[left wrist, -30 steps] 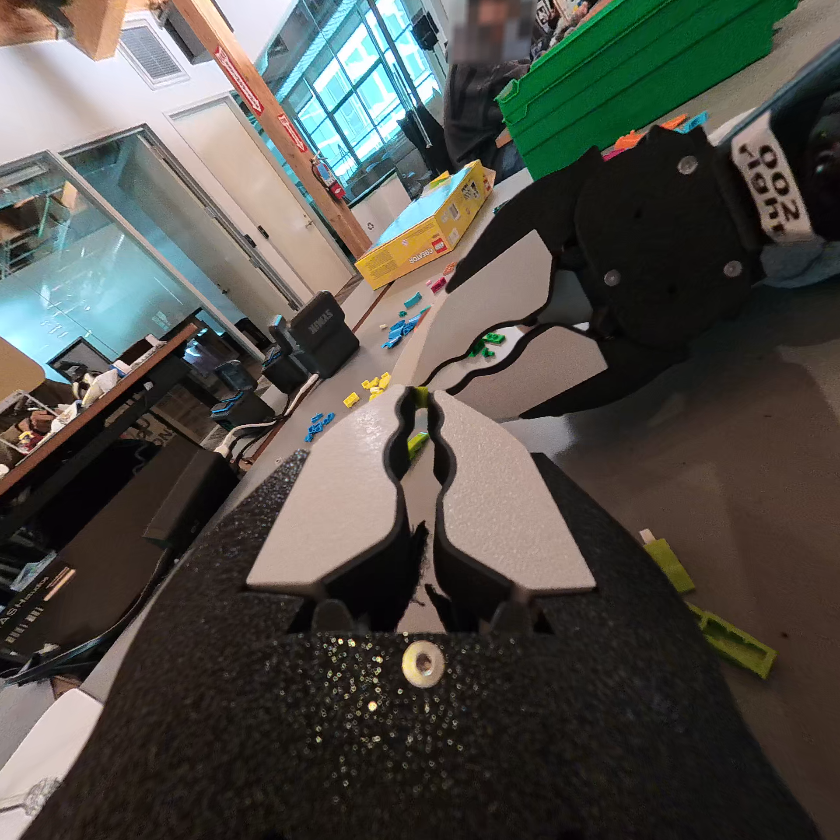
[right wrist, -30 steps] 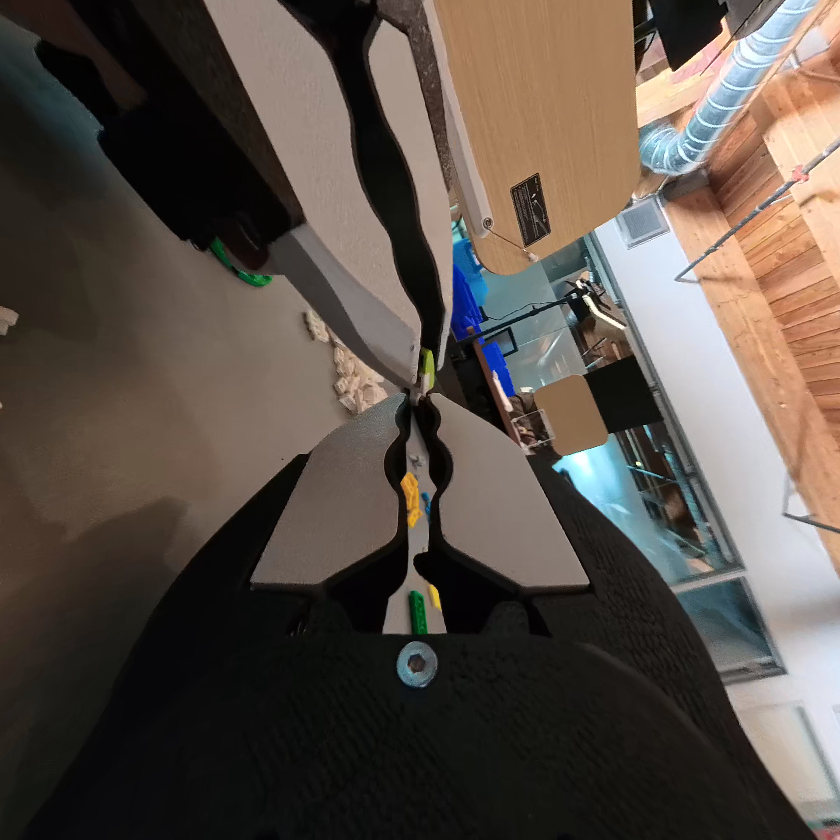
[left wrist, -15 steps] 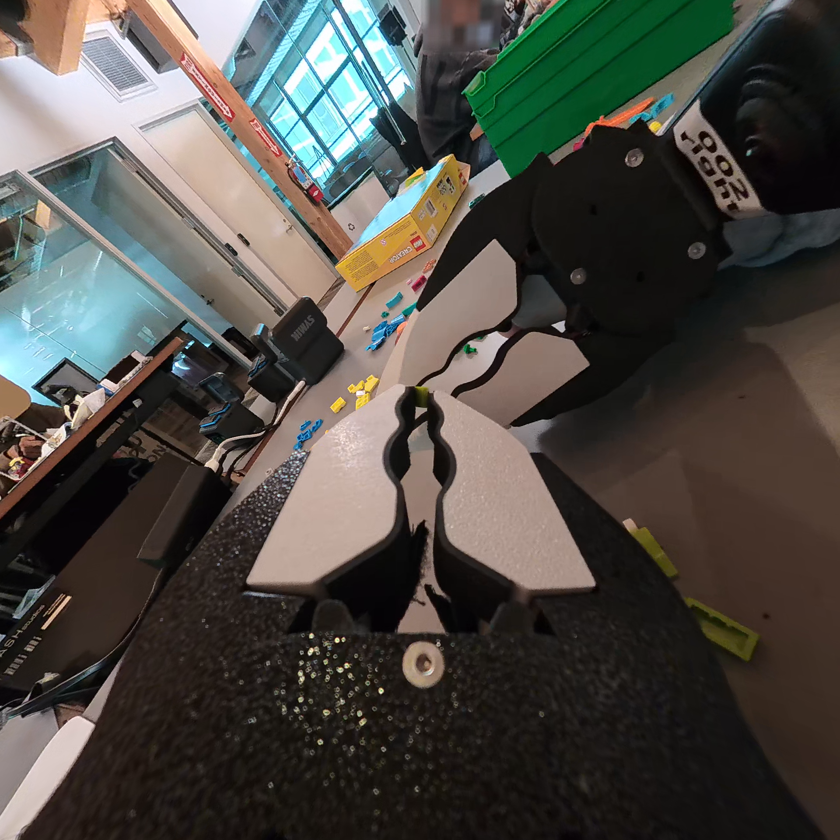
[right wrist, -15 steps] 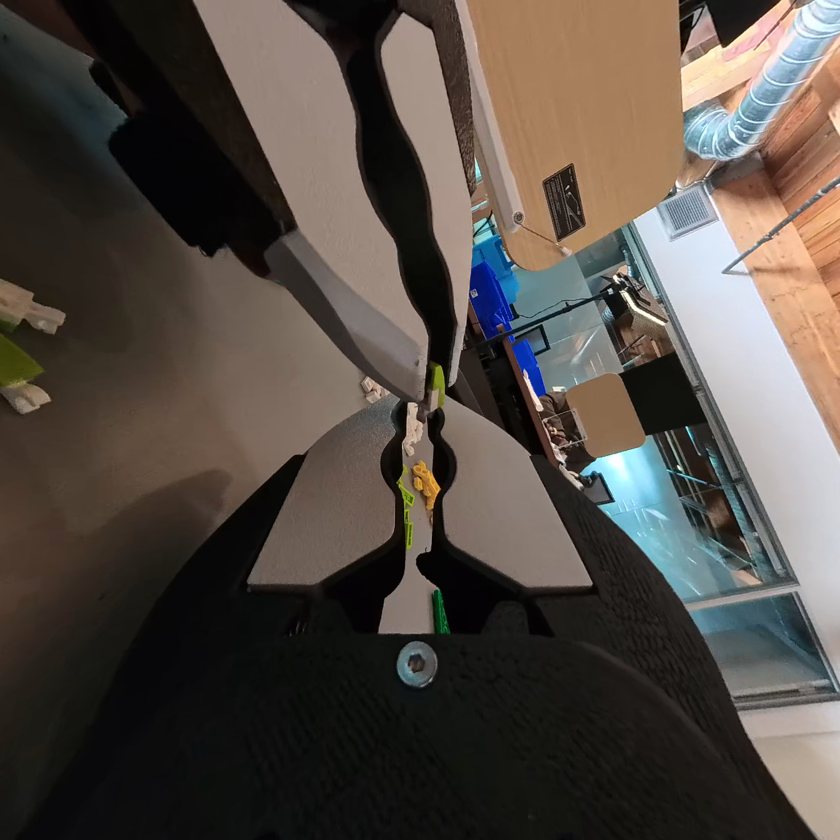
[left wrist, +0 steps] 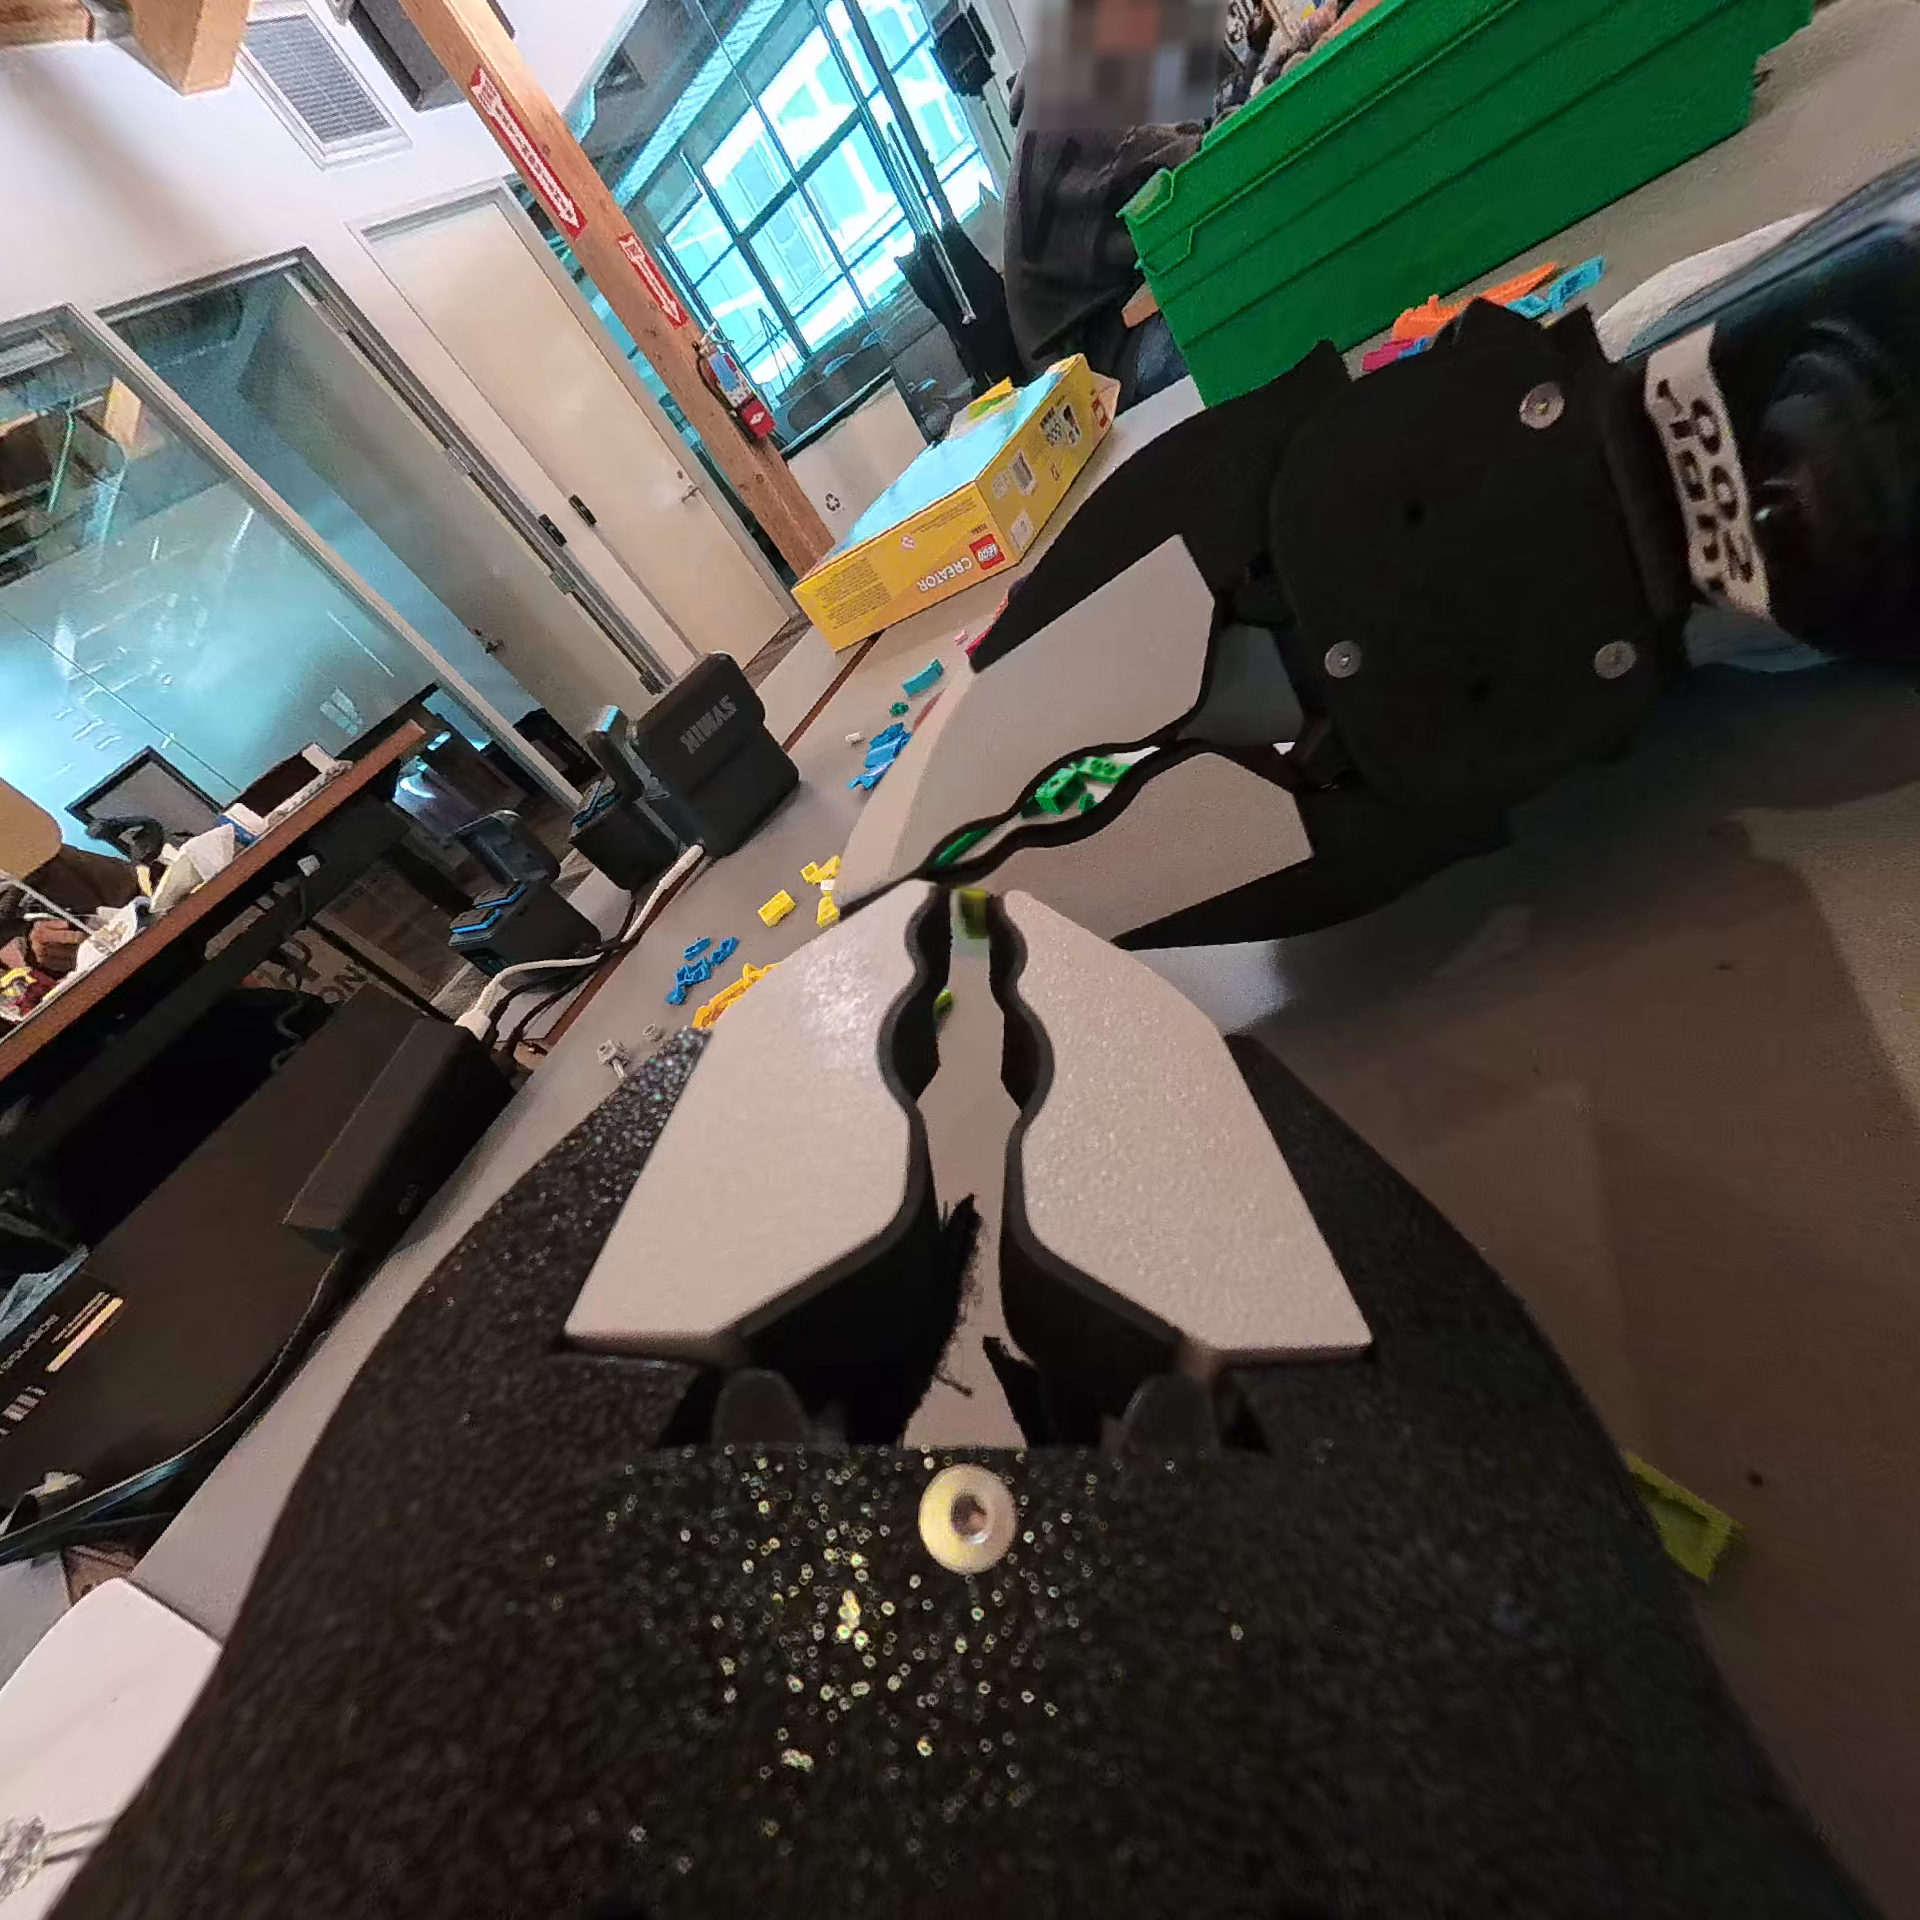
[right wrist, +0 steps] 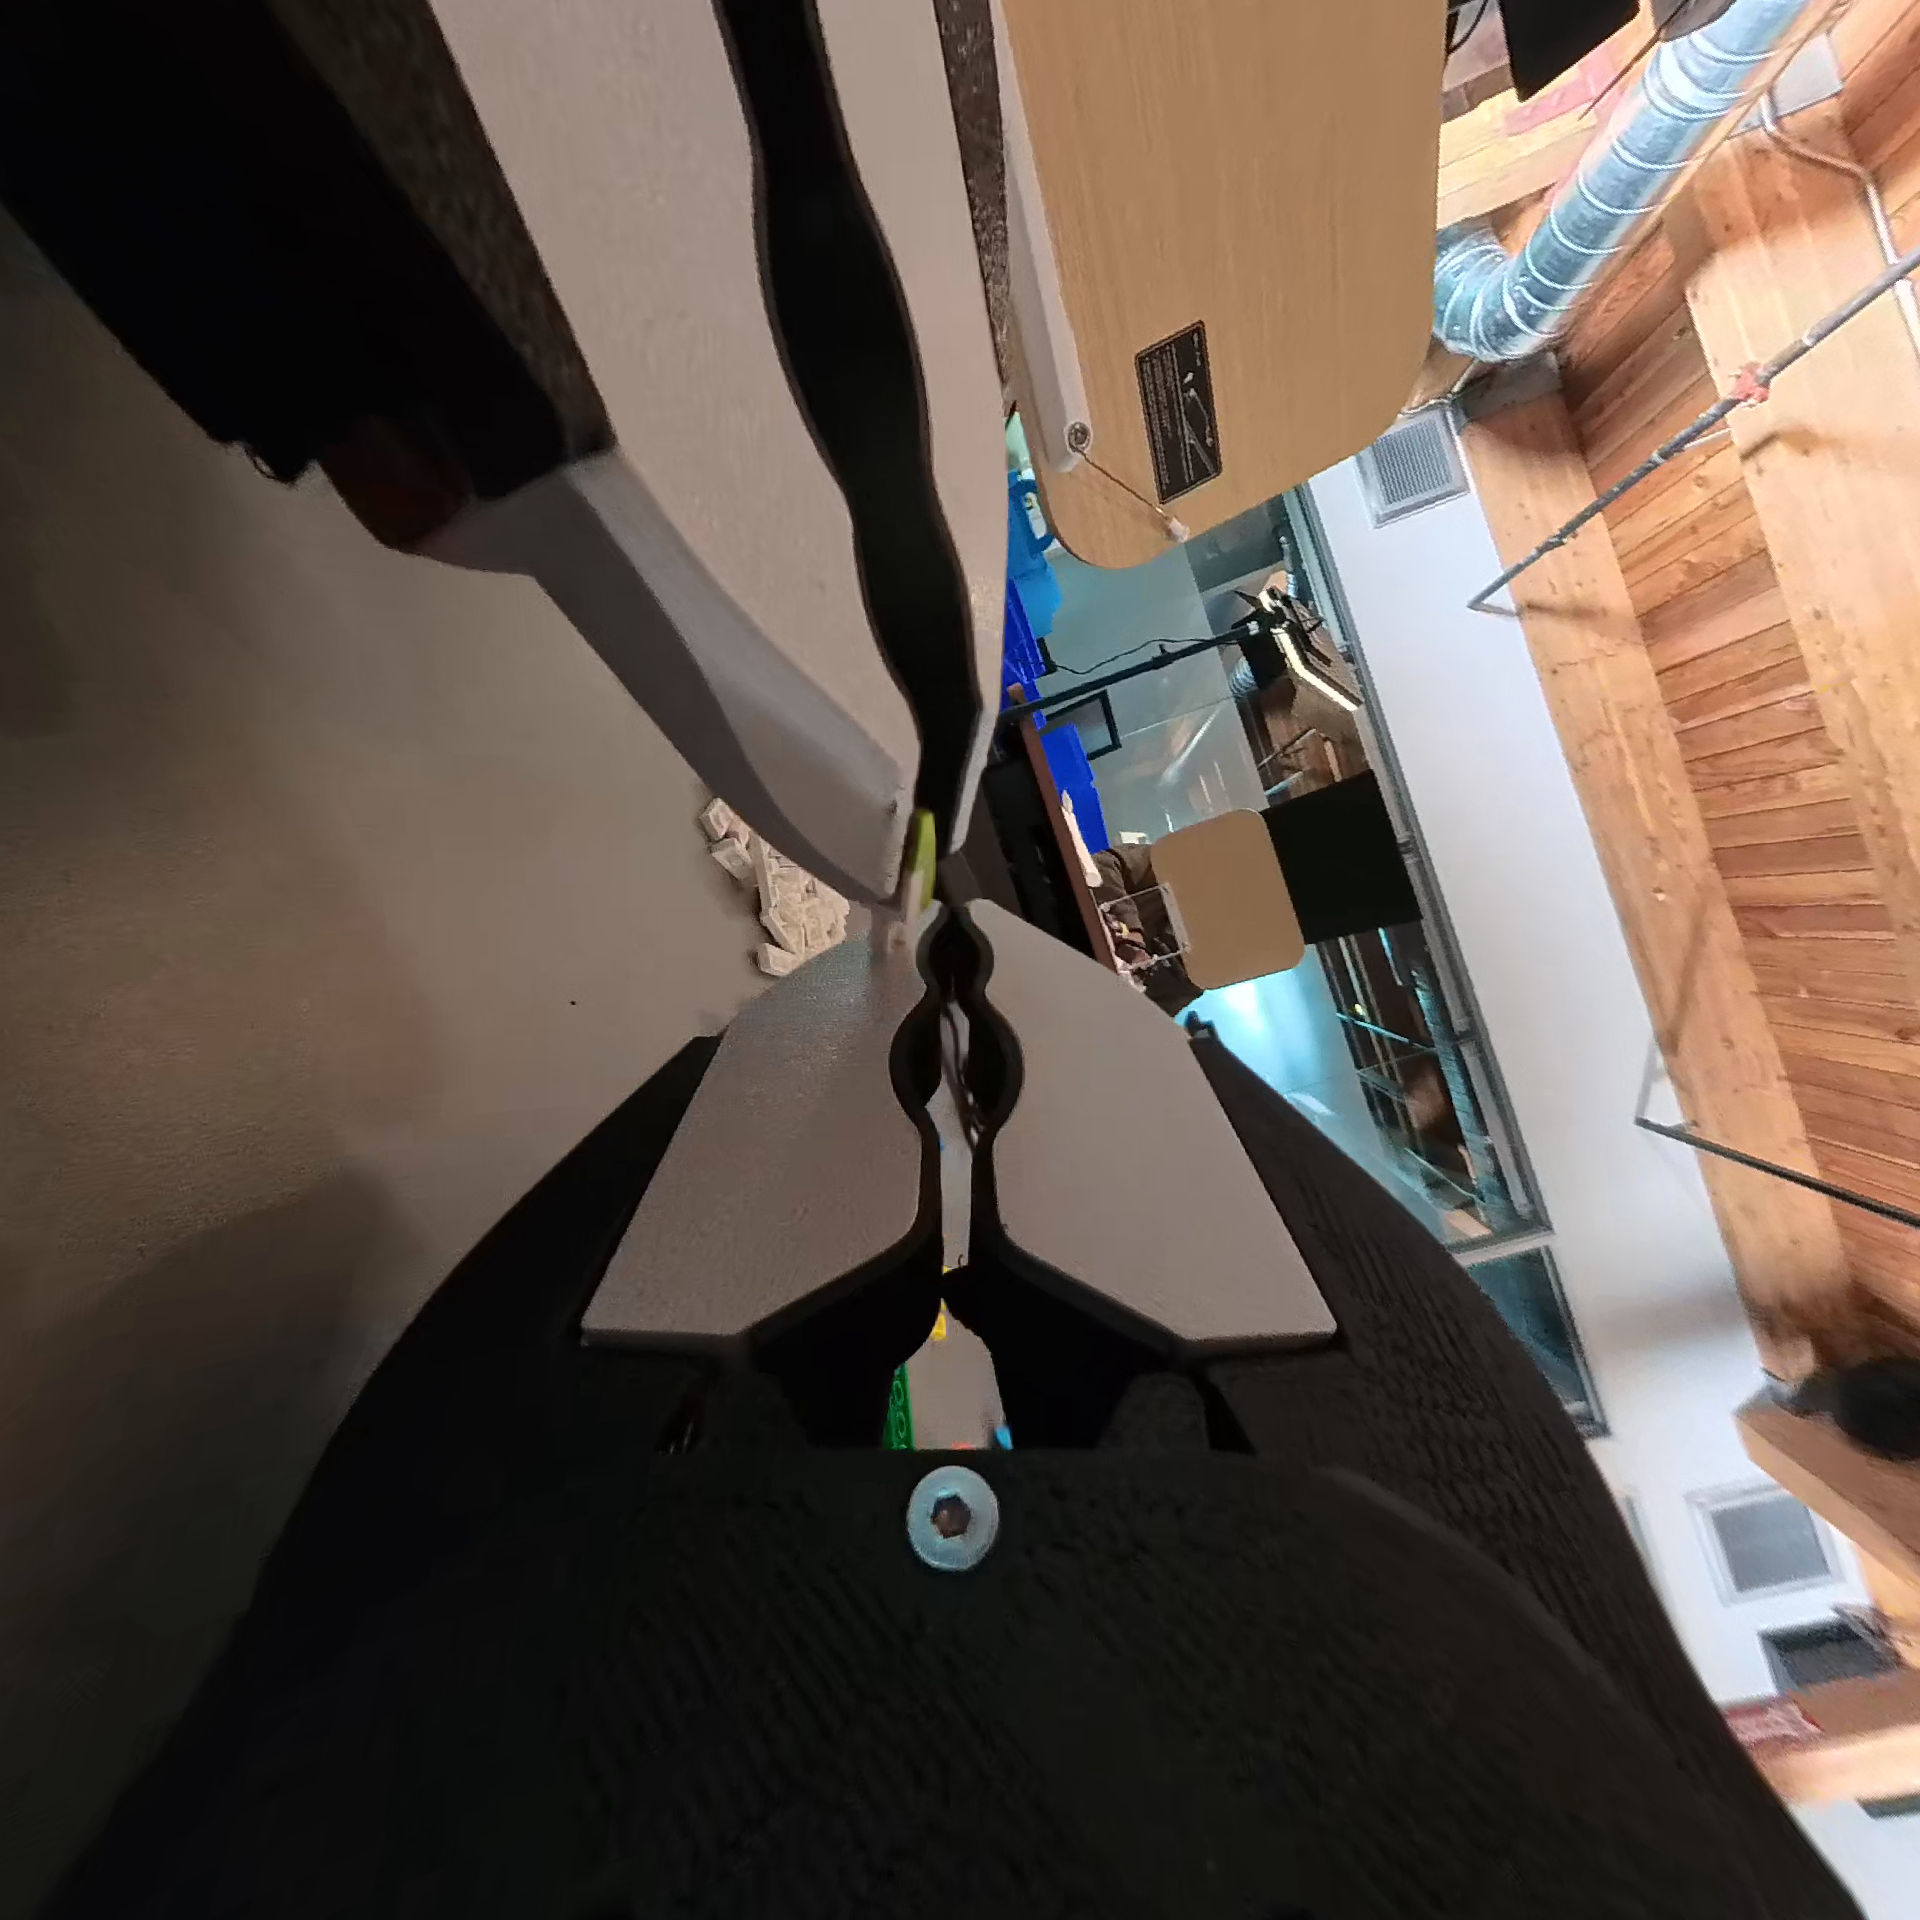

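In the left wrist view, the left gripper (left wrist: pixel 971 914) fills the lower half of the frame, its jaws nearly closed with a small lime-green brick (left wrist: pixel 974 911) pinched at the very tips, just above the middle of the picture. The right gripper (left wrist: pixel 883 902) comes in from the upper right, and its jaws are closed down to a thin wavy slit, with the tips meeting the left ones right at the brick. On the grey counter (left wrist: pixel 1558 1091), loose yellow pieces (left wrist: pixel 798 902) and blue pieces (left wrist: pixel 698 964) lie left of centre, green pieces (left wrist: pixel 1070 784) show through the slit of the right gripper, and a yellow box (left wrist: pixel 956 520) sits further back toward the top. A stack of green bins (left wrist: pixel 1455 156) stands in the upper right, with a person (left wrist: pixel 1081 239) just left of it. A lime-green piece (left wrist: pixel 1683 1522) lies at the lower right edge.

In the right wrist view, the right gripper (right wrist: pixel 940 920) rises from the bottom, jaws shut together with nothing of any width between them. The left gripper (right wrist: pixel 925 847) reaches down from the top, the lime-green brick (right wrist: pixel 920 842) clamped at its tips with a pale piece below it, touching the right tips at the middle of the frame. A heap of white pieces (right wrist: pixel 774 883) lies on the counter just left of them.
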{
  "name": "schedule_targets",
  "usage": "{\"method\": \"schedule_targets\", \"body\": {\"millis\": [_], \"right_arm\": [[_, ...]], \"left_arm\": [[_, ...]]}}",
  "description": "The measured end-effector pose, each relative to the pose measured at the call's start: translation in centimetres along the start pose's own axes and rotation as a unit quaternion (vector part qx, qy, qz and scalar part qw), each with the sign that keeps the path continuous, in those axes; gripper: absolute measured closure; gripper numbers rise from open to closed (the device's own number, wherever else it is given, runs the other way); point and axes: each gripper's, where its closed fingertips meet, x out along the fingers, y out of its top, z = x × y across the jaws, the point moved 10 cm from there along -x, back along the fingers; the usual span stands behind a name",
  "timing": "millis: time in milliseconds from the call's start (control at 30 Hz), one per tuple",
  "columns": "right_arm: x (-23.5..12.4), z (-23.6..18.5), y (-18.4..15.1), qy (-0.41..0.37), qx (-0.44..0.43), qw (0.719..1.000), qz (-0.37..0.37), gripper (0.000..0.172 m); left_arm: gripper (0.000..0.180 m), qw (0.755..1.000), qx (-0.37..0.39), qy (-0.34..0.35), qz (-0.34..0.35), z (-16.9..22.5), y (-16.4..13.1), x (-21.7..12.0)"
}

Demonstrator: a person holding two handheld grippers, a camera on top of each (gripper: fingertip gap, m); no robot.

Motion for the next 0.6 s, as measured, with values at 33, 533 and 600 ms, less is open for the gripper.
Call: {"method": "schedule_targets", "body": {"millis": [33, 533, 600], "right_arm": [[0.0, 0.0, 0.0, -0.002, -0.002, 1.0, 0.0, 0.172], [-0.1, 0.1, 0.2, 0.069, 0.105, 0.992, 0.03, 0.152], [-0.3, 0.4, 0.4, 0.068, 0.127, 0.988, 0.049, 0.152]], "left_arm": [[0.174, 1.0, -0.001, 0.0, -0.001, 0.0, 0.0, 0.0], [0.176, 0.993, -0.112, 0.025, 0.014, -1.9, 0.2, -0.6], [0.176, 0.988, -0.148, 0.011, 0.037, -2.2, 0.2, -0.7]]}}
